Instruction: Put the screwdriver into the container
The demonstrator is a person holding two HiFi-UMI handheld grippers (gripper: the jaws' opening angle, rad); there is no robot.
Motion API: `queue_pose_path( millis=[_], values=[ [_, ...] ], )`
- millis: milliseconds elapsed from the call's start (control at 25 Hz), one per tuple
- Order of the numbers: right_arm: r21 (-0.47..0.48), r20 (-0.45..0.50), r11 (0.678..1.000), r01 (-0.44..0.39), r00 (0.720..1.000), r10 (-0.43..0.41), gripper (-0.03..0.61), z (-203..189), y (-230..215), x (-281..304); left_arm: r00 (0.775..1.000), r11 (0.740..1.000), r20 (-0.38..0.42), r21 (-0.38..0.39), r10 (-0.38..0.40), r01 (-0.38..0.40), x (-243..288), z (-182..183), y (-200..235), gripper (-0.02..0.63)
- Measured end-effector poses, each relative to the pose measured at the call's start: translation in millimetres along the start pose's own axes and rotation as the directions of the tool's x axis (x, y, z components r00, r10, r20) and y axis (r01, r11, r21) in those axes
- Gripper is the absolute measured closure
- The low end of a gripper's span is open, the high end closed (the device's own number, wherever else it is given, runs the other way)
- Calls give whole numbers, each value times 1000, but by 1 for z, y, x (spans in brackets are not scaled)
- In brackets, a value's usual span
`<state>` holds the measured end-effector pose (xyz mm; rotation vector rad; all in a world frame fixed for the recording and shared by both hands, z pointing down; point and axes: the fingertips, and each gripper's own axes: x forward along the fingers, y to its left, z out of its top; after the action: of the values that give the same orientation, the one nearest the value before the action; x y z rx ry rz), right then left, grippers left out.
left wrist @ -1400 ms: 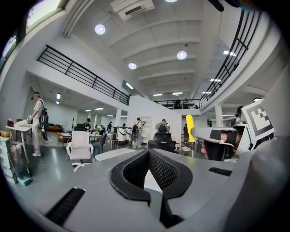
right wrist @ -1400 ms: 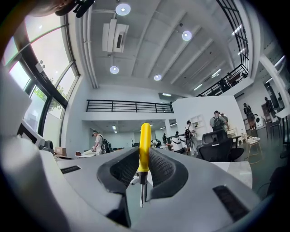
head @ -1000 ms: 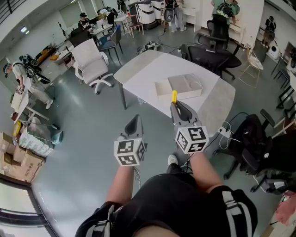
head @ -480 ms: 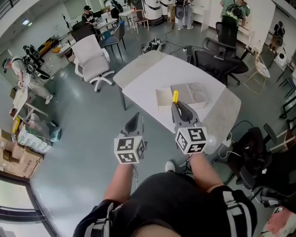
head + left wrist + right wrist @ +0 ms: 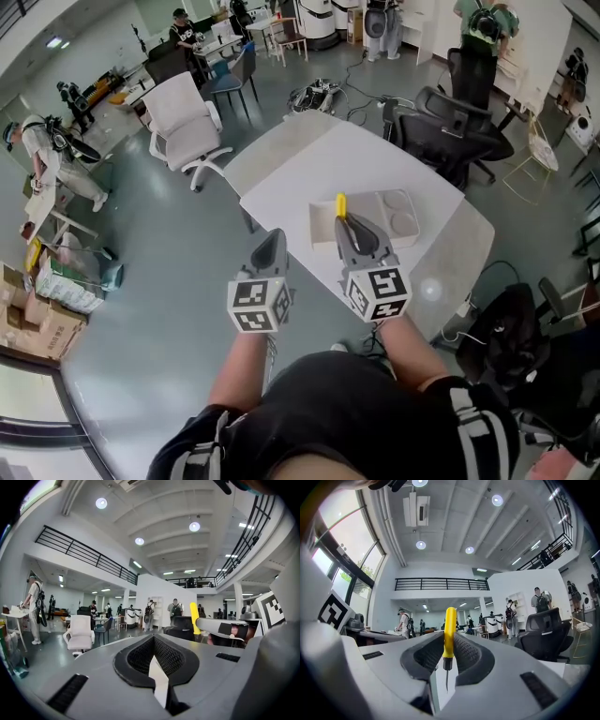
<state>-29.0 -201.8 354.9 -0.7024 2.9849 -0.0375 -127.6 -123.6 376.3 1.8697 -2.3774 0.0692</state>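
My right gripper [image 5: 351, 232] clamps the screwdriver [image 5: 449, 626] by its yellow handle, probably light, stiff and slick; my left gripper [image 5: 271, 246] is clenched, empty.

Both forearms reach forward side by side. The left gripper [image 5: 270, 242] points roughly level, its jaws together with nothing between them. The right gripper [image 5: 345, 225], slightly ahead, clamps a yellow-handled screwdriver [image 5: 341, 204] upright, handle up.

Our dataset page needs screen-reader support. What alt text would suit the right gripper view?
The right tongs grip a yellow-handled screwdriver between their jaws, handle sticking out past the tips, thin metal blade pointing back toward the camera. Behind are a balcony railing and, at right, a black office chair.
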Motion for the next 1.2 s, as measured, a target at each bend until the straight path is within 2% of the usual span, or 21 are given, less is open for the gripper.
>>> queue_pose_path(
  millis=[240,640,920,1200],
  values=[
    [14,-12,1000,14,1000,-14,516,-8,-32,23,1000,1000,-18,-3,8,-8,34,-4,-1,607],
    [43,-42,999,33,999,-31,517,-29,-54,52,999,1000,-32,-15,-21,20,76,-11,9,607],
    [34,-60,994,107,993,-105,515,-43,-65,95,994,995,-34,-2,-103,103,125,-16,38,607],
    [56,-78,971,233,970,-228,515,-57,-83,153,970,970,-45,32,-238,240,186,-4,76,607]
  ],
)
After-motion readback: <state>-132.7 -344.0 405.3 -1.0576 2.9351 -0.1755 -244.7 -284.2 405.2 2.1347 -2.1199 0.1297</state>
